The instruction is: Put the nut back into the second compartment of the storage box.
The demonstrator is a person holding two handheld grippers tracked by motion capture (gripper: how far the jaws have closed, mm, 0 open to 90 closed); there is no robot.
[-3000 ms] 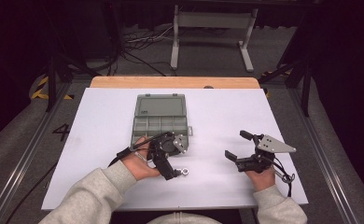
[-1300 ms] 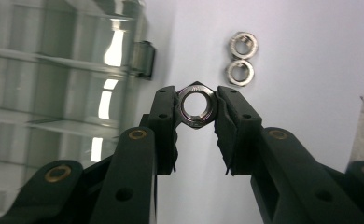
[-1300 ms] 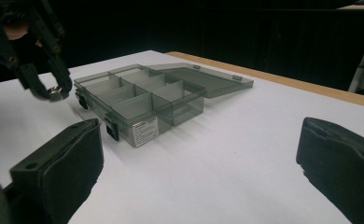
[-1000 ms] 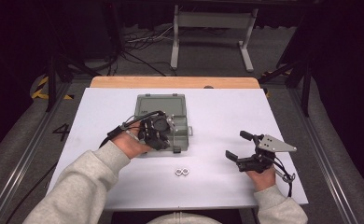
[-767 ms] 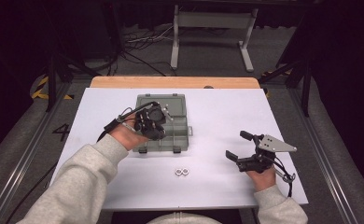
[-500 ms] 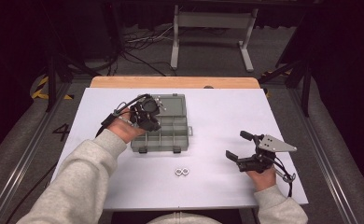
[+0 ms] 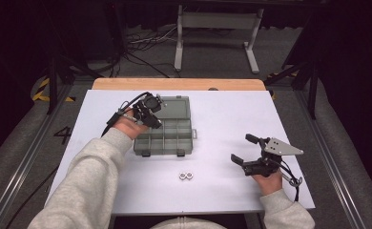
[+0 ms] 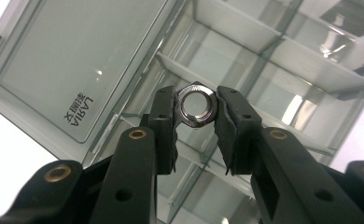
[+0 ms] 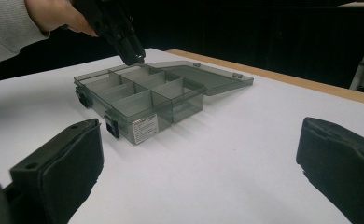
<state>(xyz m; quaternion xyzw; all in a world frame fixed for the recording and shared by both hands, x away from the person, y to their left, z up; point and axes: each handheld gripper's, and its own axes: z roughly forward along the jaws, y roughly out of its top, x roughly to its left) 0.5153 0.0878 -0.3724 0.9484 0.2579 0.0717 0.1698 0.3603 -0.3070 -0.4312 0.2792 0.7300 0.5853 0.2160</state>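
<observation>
A: What is the left gripper (image 8: 196, 112) doing?

B: Its two jaws are clamped on a steel nut (image 8: 197, 106), pinched across the flats, hole facing the camera. In the high view the left gripper (image 7: 148, 110) sits left of centre, over the far left part of the compartment box (image 7: 167, 138).

A: Where is the box itself?

B: On the white desk (image 7: 222, 119), lid (image 8: 77, 60) folded flat back toward the upper part of the frame. In the right gripper view the left gripper's tips point down just above a rear compartment of the box (image 9: 138, 100).

A: How should the drop go?

B: I'd say lower the nut until it is below the divider tops, centred in one cell, then part the jaws slowly. Let go too high and it may bounce off a divider (image 8: 227, 88) into a neighbouring cell.

A: And the right gripper (image 7: 245, 150)?

B: Resting at the lower right of the high view, jaws spread wide, holding nothing. Two more nuts (image 7: 188, 176) lie side by side on the desk just below the box, between the hands. They look like the next pickups, one at a time.
</observation>
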